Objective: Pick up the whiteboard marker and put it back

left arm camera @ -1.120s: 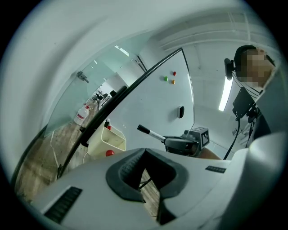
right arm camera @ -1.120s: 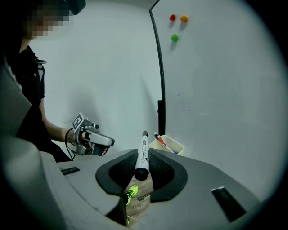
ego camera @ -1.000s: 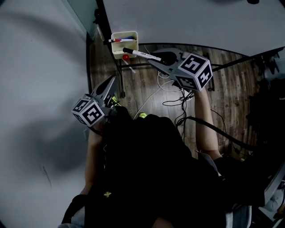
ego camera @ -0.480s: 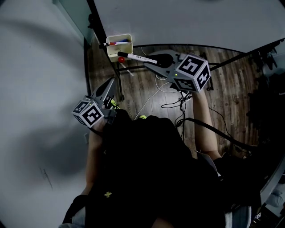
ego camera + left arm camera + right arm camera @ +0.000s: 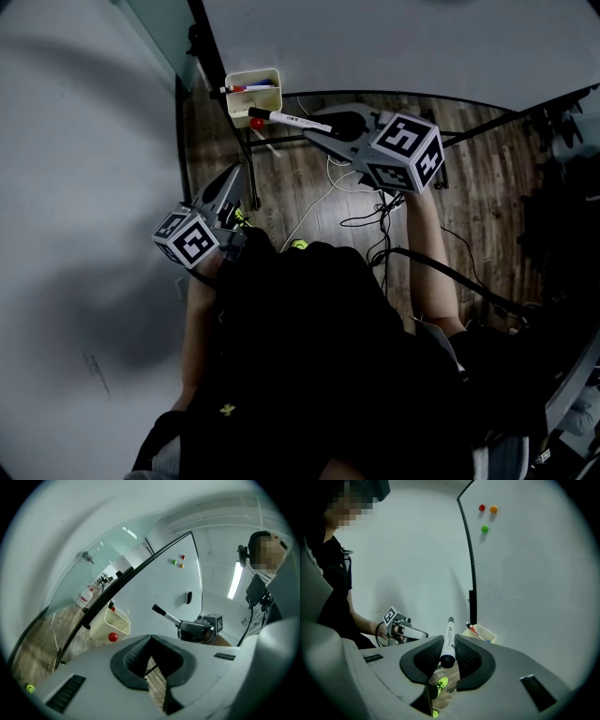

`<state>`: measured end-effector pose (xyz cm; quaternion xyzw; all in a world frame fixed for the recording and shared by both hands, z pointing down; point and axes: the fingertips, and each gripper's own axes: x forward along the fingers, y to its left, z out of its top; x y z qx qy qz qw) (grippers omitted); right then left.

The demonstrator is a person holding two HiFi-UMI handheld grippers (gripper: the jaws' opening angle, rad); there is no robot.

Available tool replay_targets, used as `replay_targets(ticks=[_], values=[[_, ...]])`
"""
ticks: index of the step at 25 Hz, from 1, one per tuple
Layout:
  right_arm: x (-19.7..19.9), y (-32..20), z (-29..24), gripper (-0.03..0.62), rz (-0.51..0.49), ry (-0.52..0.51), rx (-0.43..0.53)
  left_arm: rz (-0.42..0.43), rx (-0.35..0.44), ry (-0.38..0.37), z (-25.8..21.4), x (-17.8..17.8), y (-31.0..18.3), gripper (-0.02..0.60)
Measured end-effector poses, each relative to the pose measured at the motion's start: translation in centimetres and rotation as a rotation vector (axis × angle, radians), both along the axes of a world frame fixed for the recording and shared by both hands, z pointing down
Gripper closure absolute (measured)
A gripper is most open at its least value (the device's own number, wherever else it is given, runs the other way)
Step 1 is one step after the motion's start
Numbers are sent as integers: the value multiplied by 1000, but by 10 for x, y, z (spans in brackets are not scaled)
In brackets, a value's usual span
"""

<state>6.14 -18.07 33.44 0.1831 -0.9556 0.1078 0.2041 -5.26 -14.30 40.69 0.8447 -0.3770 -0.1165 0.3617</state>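
Note:
The whiteboard marker (image 5: 286, 120), white with a black cap, sticks out forward from my right gripper (image 5: 317, 131), which is shut on its barrel. In the right gripper view the marker (image 5: 449, 639) lies between the dark pads, its tip toward the cream marker holder (image 5: 482, 633). That holder (image 5: 253, 92) hangs at the whiteboard's lower corner with a red and a blue pen in it and a red round knob (image 5: 256, 123) on its front. The marker's tip hovers just short of the holder. My left gripper (image 5: 234, 174) is lower left, shut with nothing in it; its tips (image 5: 151, 639) meet.
The whiteboard (image 5: 394, 47) fills the top, with coloured magnets (image 5: 482, 508) high on it. Its stand's black legs and loose cables (image 5: 356, 202) run over the wooden floor. A glass wall with a bottle (image 5: 86, 596) stands to the left. The person's body fills the lower head view.
The head view has shifted slightly. Both grippers and the marker keep their places relative to the holder.

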Motion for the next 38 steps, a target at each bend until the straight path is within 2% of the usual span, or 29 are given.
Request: replay_targets(ticks=[9, 23, 30, 38], values=[[-18, -16, 12, 522, -15, 49, -4, -17, -28, 16, 10, -18, 1, 549], [-43, -43, 51, 522, -34, 261, -11, -46, -98, 38, 24, -52, 8, 549], [-53, -60, 73, 522, -37, 340, -17, -83, -130, 35, 36, -78, 6, 549], [-54, -76, 97, 522, -46, 428, -31, -105, -163, 35, 44, -91, 9, 549]])
